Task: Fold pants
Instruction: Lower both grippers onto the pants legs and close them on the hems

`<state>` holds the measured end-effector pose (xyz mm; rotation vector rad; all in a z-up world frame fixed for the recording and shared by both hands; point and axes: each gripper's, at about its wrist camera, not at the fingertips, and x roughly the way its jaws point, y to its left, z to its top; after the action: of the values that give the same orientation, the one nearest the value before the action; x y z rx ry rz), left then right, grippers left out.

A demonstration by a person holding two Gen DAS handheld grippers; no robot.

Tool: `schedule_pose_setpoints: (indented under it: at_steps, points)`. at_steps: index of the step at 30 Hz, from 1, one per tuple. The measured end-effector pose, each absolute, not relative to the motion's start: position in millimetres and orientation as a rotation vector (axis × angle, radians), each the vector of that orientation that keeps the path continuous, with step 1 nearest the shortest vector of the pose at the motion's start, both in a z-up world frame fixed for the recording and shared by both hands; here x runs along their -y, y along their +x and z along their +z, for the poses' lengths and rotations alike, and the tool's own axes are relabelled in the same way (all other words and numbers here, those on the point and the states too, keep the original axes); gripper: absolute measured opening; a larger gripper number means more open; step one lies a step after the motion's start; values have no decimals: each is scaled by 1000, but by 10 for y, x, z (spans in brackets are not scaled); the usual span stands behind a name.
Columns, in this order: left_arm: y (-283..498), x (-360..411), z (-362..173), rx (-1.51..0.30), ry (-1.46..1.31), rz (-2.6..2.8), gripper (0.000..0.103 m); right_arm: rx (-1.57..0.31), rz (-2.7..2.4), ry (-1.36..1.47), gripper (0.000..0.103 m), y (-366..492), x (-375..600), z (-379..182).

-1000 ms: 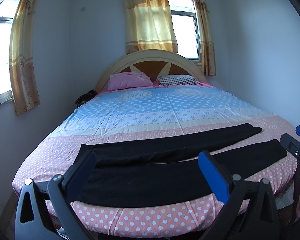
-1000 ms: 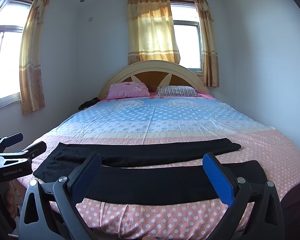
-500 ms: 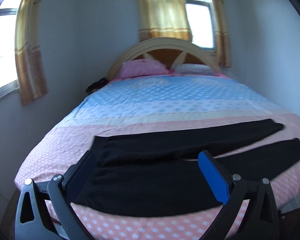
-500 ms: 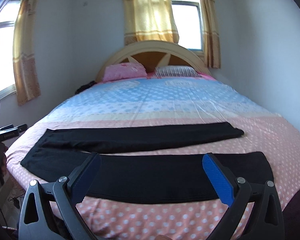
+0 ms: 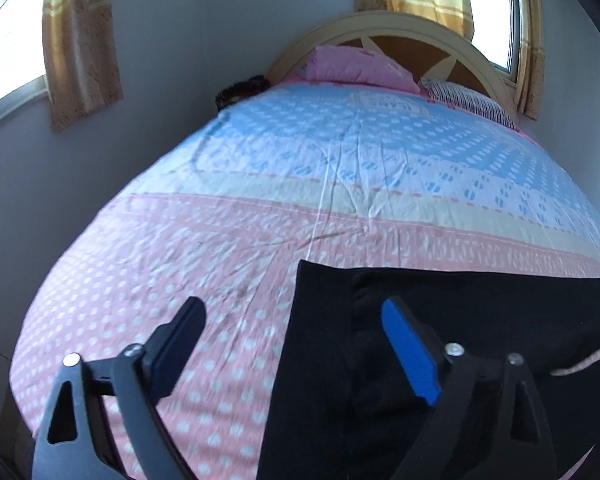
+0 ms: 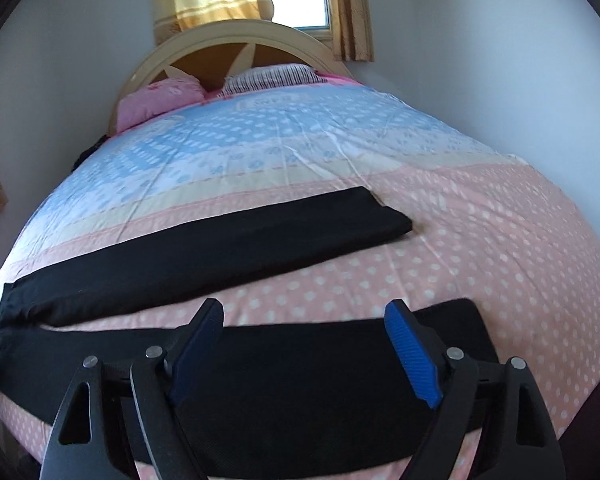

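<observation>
The black pants (image 6: 220, 248) lie flat and unfolded on the bed (image 6: 480, 240), legs spread toward three o'clock. The left gripper (image 5: 296, 344) and right gripper (image 6: 308, 344) hover above, jaws closing on nothing yet. All folding remains.

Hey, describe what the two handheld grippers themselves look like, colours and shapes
Both match. The left gripper and the right gripper each have two black plastic fingers ending in flat blue pads; the right gripper's pad looks finely ribbed. The finger bases are angular black links with triangular cut-outs and silver round screw heads. No cables, sleeves or markings show.
</observation>
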<state>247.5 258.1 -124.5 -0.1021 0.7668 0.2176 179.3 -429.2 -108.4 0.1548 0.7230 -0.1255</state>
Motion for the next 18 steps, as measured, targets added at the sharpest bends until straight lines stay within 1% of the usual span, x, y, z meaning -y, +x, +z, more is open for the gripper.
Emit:
schedule_pose_setpoints:
  at_steps: [4,5,7,11,13,14,15,16,18]
  points:
    - [2851,-2615,-1473,-840,-106,175,74,-754,-156,159,84,2008,4453,-1124]
    - [2938,-2611,-1527,-853,-93,165,72,-762,-168,157,84,2070,4496,-1135]
    - [3062,-2604,-1609,-876,-70,144,62,-769,-179,152,84,2157,4560,-1147]
    - [3229,-2699,-1732,-911,-75,123,58,-785,-191,172,84,2377,4718,-1183]
    - [3270,-2742,-1788,-930,-90,102,52,-798,-198,198,84,2492,4826,-1202]
    - [3275,-2746,-1800,-932,-96,93,51,-804,-206,206,83,2551,4878,-1211]
    - [3262,-2747,-1802,-922,-103,82,47,-807,-213,212,80,2600,4922,-1217]
    - [3248,-2738,-1809,-915,-108,66,40,-811,-220,215,75,2647,4965,-1221]
    - [3234,-2713,-1800,-908,-95,53,37,-827,-237,230,74,2777,5085,-1239]
